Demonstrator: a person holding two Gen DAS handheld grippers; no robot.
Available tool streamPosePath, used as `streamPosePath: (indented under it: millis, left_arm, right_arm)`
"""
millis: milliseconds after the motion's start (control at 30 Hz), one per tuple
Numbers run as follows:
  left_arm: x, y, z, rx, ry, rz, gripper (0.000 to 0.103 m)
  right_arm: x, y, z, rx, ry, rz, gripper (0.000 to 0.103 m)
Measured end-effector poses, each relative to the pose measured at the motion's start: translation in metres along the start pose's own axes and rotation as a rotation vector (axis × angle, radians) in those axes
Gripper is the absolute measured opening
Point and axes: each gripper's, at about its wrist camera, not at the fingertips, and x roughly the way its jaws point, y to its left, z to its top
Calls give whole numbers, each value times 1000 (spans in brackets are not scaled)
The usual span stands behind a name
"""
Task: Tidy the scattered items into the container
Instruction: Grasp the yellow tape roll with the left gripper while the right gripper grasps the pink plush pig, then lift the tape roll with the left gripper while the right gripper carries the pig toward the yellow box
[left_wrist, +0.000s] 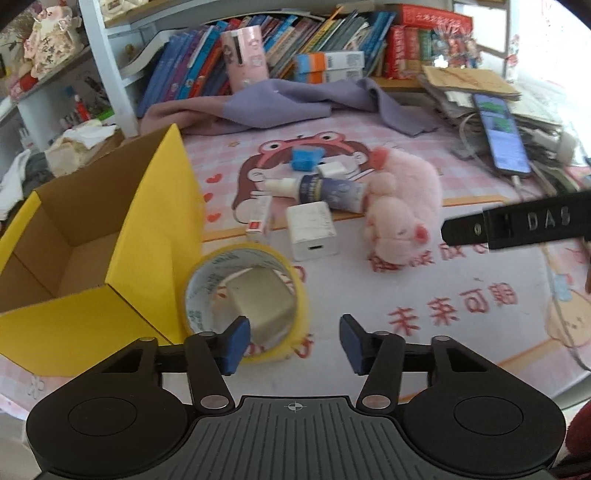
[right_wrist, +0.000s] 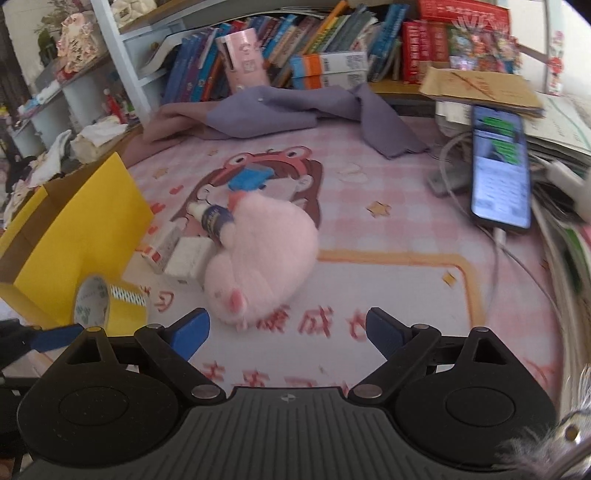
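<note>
The left hand-held gripper (left_wrist: 294, 341) stands partly open with nothing between its pads; its left pad (left_wrist: 236, 341) overlaps the near rim of the yellow tape roll (left_wrist: 247, 301) at lower centre of the left wrist view. To take the roll cleanly, one pad should probably drop inside the ring and the other outside the wall, pinching the wall alone and not the grey-white block (left_wrist: 260, 302) sitting inside it. A short carry would then reach the yellow cardboard box (left_wrist: 110, 266), which stands open at the left, just beside the roll.

The right hand-held gripper (right_wrist: 288, 334) is wide and empty. The pink plush toy (right_wrist: 264, 254) lies just above and slightly left of its gap in the right wrist view, on the patterned desk (right_wrist: 406, 295). It looks soft, so a deep bite across the body should hold better than a nip at an ear. Against the plush lie the spray bottle (left_wrist: 325, 192) and the white charger (left_wrist: 312, 230), and a careless lift could drag them
</note>
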Motion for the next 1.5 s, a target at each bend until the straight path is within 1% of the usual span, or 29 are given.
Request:
streamPosePath:
  millis: [67,100,133,233,467,533,567,667,700,767,833,867,900,933,1033,1100,1267,1400,1500]
  left_arm:
    - [5,1,2,0,2,20,47]
    - [8,1,3,1,4,25,43]
    - [10,1,4,1,9,26,39]
    - [13,0,7,7,15,20,35]
    - [18,-1,8,21,33,25,33]
    - [19,-4,7,33,38,24,27]
    - [19,-5,7,43,39,27,26]
    - [18,-9,7,66,34,32,20]
    - [18,-10,6,67,33,28,15]
    - [18,-11,6,68,35,16,13]
    - [17,-12,5,73,32,12,9]
    - [16,-13,6,73,29,11,8]
    - [14,-13,6,71,18,10,8]
    - [12,-13,7,70,6,12,7]
    - [7,-15,8,66,-16,14,6]
    - [3,-15,9,52,-24,9,6]
    - [-8,-12,12,-3,-54,-11,6]
    - [-21,-14,12,-26,-95,-38,6]
    - [-30,-16,12,-31,-123,-60,6]
  right_arm:
    - [10,1,8,-3,2,13,93]
    - [15,2,11,1,5,16,93]
    - [19,2,14,10,10,18,94]
    - [32,1,21,39,29,31,95]
    - [51,-1,28,79,61,48,96]
    - [56,-1,30,87,67,54,96]
    - [59,-1,31,89,73,54,96]
    - [66,-2,34,100,87,52,95]
    - [67,-3,34,106,88,53,95]
    - [70,-4,34,114,91,56,94]
    - [73,-5,34,115,94,67,89]
    - [74,-5,33,122,98,76,86]
    - [76,-6,31,134,105,89,76]
    - [76,-6,30,144,111,105,71]
    - [70,-4,28,127,95,116,63]
    - [65,-5,28,123,82,125,61]
    - [45,-12,26,114,50,129,61]
    - [30,-13,18,118,67,124,61]
    - [18,-9,11,93,60,118,61]
